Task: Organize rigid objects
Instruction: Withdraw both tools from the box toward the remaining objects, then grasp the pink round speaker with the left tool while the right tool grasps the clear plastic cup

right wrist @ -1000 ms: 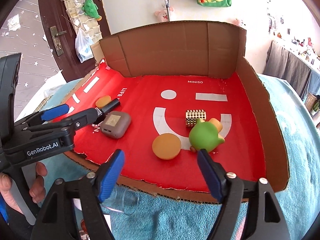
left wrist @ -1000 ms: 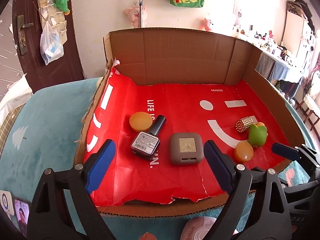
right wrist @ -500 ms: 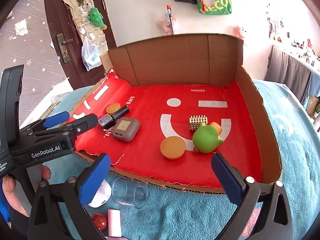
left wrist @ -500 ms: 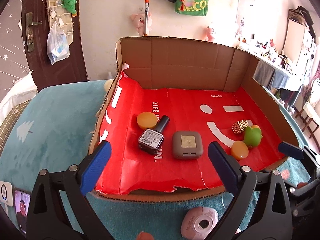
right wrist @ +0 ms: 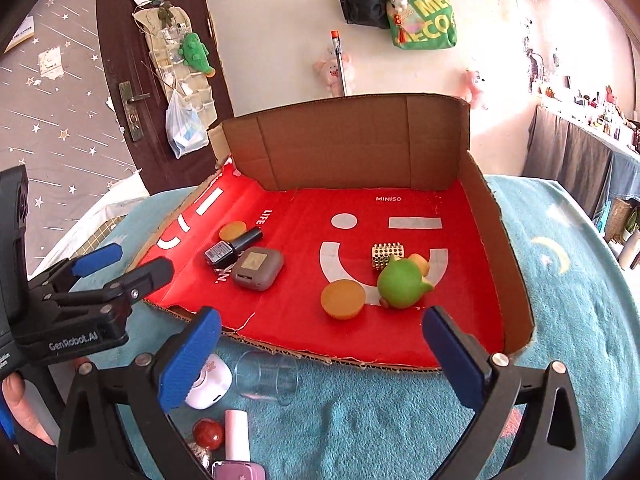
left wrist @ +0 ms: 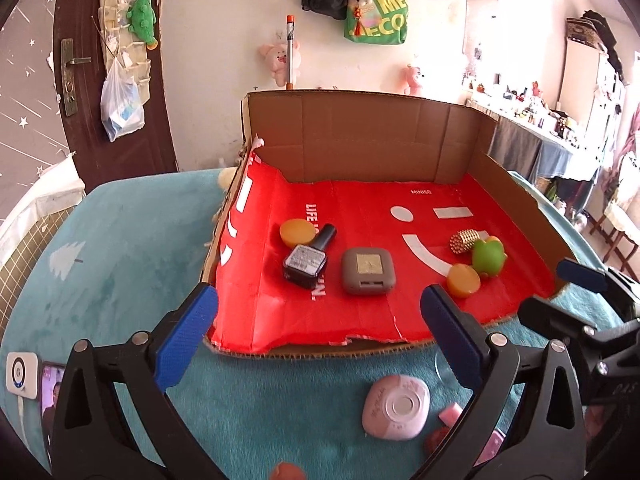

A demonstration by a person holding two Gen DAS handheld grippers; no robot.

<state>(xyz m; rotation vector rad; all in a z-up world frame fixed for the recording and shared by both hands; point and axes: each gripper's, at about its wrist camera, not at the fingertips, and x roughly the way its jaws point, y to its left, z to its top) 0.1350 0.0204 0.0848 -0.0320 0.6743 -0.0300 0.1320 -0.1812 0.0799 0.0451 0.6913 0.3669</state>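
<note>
A cardboard tray with a red liner (left wrist: 360, 320) (right wrist: 516, 280) holds a dark nail polish bottle (left wrist: 306, 258) (right wrist: 230, 249), a grey square case (left wrist: 368, 270) (right wrist: 258, 268), two orange discs (left wrist: 297, 231) (right wrist: 343, 298), a gold studded block (left wrist: 464, 241) (right wrist: 387, 255) and a green toy (left wrist: 487, 256) (right wrist: 402, 284). My left gripper (left wrist: 320, 340) is open and empty, in front of the tray's near edge. My right gripper (right wrist: 320, 360) is open and empty too. On the teal cloth lie a pink round case (left wrist: 396, 406), a clear glass (right wrist: 266, 378), a pink bottle (right wrist: 237, 436) and a red ball (right wrist: 208, 432).
The tray has tall cardboard walls at the back (left wrist: 360, 136) and right (right wrist: 500, 232). A phone and a white device (left wrist: 22, 372) lie at the cloth's left edge. A dark door (left wrist: 80, 60) and a wall with hanging bags stand behind.
Both grippers have pulled back from the tray and risen, and their jaws stand wider. The small items on the cloth in front of the tray have come into view.
</note>
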